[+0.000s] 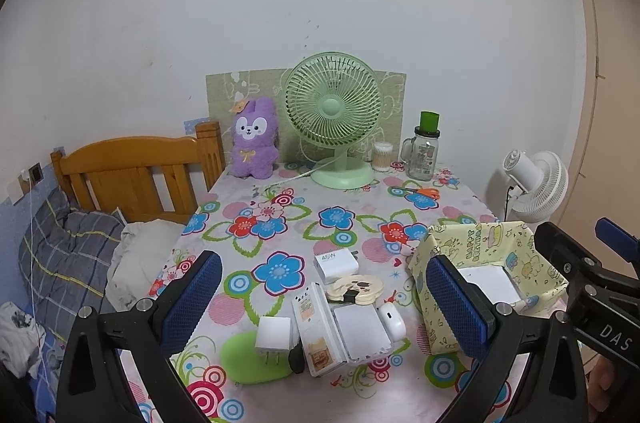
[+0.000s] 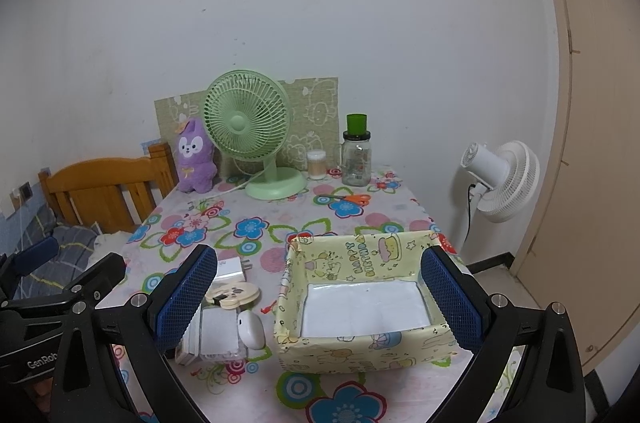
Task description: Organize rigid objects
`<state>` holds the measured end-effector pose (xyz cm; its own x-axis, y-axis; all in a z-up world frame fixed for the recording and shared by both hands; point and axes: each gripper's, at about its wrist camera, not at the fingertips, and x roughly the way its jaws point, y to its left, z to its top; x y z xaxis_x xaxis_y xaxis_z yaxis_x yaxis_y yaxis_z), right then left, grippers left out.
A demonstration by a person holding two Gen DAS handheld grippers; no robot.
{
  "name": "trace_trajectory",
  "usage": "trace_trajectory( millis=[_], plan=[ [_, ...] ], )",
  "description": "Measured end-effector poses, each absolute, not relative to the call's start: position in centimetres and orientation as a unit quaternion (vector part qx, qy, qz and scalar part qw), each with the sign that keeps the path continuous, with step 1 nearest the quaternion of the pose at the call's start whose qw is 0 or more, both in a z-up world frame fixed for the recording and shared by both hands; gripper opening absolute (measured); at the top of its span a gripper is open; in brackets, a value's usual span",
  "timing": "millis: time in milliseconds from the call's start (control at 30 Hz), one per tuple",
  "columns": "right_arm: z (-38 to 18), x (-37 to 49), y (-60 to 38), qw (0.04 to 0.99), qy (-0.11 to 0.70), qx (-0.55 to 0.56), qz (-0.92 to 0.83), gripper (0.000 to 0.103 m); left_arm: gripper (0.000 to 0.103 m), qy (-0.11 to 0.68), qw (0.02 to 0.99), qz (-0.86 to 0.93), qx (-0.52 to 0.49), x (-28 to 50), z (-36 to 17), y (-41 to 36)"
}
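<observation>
White: two chargers (image 1: pixel 335 263), one earbud case (image 1: pixel 391 319)

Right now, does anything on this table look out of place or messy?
Yes. The small items beside the yellow box lie jumbled, overlapping at odd angles, none in the box. Orange scissors lie loose near the jar. Nothing looks spilled or broken.

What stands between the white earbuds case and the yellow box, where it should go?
Nothing visible. The white earbuds case lies on the tablecloth just left of the yellow birthday box, with only bare cloth between them. The box is open on top, so only its near wall must be cleared. Both grippers are open and hold nothing.
</observation>
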<state>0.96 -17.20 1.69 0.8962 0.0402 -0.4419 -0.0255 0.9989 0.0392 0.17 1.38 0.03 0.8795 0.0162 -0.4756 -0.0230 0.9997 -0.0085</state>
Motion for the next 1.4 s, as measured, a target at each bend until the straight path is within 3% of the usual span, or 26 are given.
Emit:
trace_trajectory(
  millis=[733, 1400],
  plan=[
    [-0.1, 2.7, -15.9, 0.971, 0.235, 0.018, 0.050, 0.103, 0.103, 0.272, 0.962, 0.014, -0.010, 1.7, -2.3, 3.0],
    [-4.1, 6.4, -11.1, 0.957, 0.278, -0.008, 0.082, 0.103, 0.103, 0.357, 0.933, 0.040, 0.004, 5.0, -7.9, 5.8]
  ],
)
